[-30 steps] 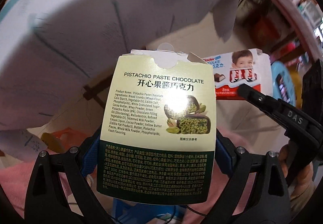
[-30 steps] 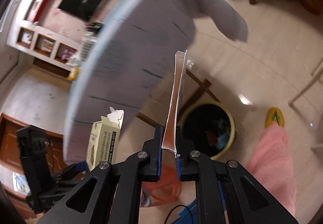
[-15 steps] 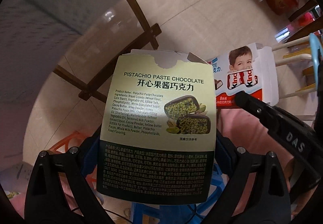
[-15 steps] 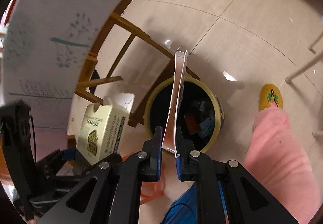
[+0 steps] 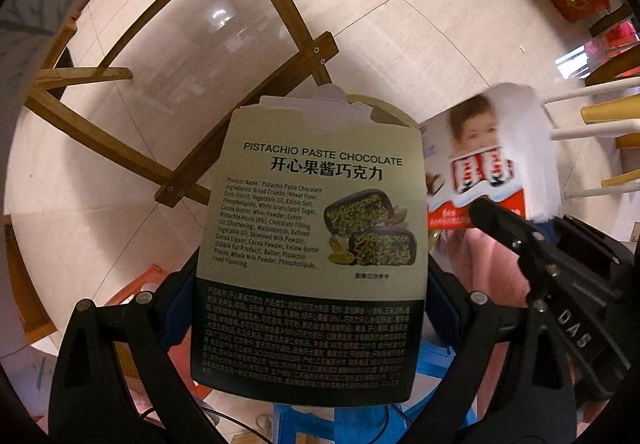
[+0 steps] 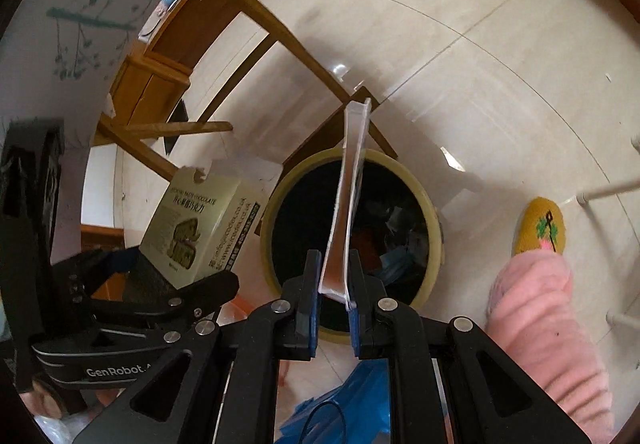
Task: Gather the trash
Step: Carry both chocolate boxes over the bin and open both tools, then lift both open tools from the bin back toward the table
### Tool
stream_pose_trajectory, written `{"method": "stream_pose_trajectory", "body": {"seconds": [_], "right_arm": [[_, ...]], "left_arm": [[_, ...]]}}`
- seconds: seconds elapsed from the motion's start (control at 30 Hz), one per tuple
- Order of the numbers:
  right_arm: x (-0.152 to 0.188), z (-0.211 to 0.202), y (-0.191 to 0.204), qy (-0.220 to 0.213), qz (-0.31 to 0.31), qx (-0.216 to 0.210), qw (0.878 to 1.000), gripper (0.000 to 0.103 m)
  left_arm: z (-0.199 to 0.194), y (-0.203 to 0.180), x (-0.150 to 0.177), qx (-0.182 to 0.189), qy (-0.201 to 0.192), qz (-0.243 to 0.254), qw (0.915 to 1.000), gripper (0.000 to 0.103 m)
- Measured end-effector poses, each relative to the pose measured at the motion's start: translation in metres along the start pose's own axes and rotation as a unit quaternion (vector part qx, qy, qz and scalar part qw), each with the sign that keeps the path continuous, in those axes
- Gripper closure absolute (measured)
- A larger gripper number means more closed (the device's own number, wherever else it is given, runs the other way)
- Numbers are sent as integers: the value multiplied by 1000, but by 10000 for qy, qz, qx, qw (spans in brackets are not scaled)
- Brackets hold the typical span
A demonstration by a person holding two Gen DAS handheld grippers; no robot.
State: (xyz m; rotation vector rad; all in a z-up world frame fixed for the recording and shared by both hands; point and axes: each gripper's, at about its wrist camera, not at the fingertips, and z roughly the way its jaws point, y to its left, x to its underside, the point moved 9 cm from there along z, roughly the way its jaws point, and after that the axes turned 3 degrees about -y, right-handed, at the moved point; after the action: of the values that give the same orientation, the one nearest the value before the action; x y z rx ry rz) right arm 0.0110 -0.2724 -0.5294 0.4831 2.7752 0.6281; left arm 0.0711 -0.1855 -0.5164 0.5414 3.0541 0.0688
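Observation:
My left gripper [image 5: 310, 284] is shut on a pale green pistachio chocolate box [image 5: 312, 224], held upright and pointing at the floor. The same box [image 6: 192, 228] shows at the left of the right wrist view. My right gripper [image 6: 334, 284] holds a flattened white and red Kinder chocolate box [image 6: 352, 183] edge-on between its blue pads. Its jaws are opening, with the box still touching both pads. That box [image 5: 488, 155] looks blurred in the left wrist view. Right below it stands a round yellow-rimmed trash bin [image 6: 432, 228] with dark litter inside.
Wooden table legs and braces [image 5: 256, 91] cross the tiled floor beside the bin. A yellow slipper [image 6: 540, 228] and a pink-clad leg [image 6: 540, 324] are to the right. A blue stool [image 6: 340, 404] and an orange stool [image 5: 140, 284] sit underneath. White rack legs [image 5: 592, 131] stand far right.
Both grippers have sunk from beside the tablecloth to below the tabletop, close to the floor. The bin now looms large under the right gripper, whose jaws stand slightly wider.

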Motion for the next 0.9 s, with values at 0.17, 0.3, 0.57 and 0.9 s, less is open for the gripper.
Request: {"method": "stream_pose_trajectory", "body": {"seconds": [0.17, 0.3, 0.57, 0.9], "right_arm": [[-5, 8, 6, -9, -92, 231, 9997, 75], [-11, 6, 5, -209, 23, 151, 9997, 64], [-10, 8, 4, -172, -45, 167, 9997, 58], [-6, 12, 4, -106, -139, 134, 9998, 58]], "left_arm": [[3, 7, 7, 132, 111, -118, 9998, 10], [10, 16, 8, 132, 111, -238, 9996, 9], [4, 22, 8, 103, -82, -306, 9994, 7], [-5, 21, 6, 111, -169, -431, 9989, 7]]}}
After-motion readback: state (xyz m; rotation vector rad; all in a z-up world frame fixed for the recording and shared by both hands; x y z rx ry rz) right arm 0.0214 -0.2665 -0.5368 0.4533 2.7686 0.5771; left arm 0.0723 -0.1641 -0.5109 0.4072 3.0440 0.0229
